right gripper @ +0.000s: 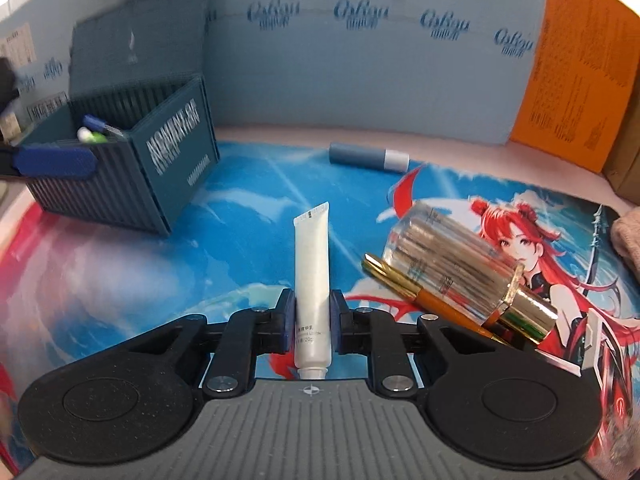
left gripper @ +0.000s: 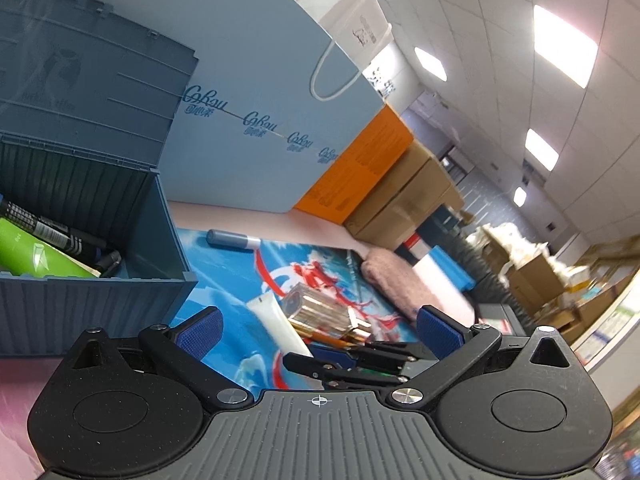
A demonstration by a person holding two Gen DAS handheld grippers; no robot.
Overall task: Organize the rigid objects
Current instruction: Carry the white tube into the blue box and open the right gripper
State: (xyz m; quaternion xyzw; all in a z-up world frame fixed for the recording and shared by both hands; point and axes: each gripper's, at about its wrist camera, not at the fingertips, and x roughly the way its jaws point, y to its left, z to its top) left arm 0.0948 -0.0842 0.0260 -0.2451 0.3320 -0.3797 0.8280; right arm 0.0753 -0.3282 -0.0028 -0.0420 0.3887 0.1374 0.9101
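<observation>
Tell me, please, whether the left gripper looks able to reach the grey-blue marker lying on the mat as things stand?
Probably yes: the left gripper is open and empty, and the grey-blue marker lies alone on the mat, beside the bin, nothing over it.

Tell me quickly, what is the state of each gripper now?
Left gripper: open, holding nothing.
Right gripper: shut on the white plastic squeeze tube.

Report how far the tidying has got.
Done: markers and a green item sit in the blue bin. In hand: the right hand-held gripper clamps the white tube. Left on the mat: grey-blue marker, glass bottle, orange pen.
</observation>
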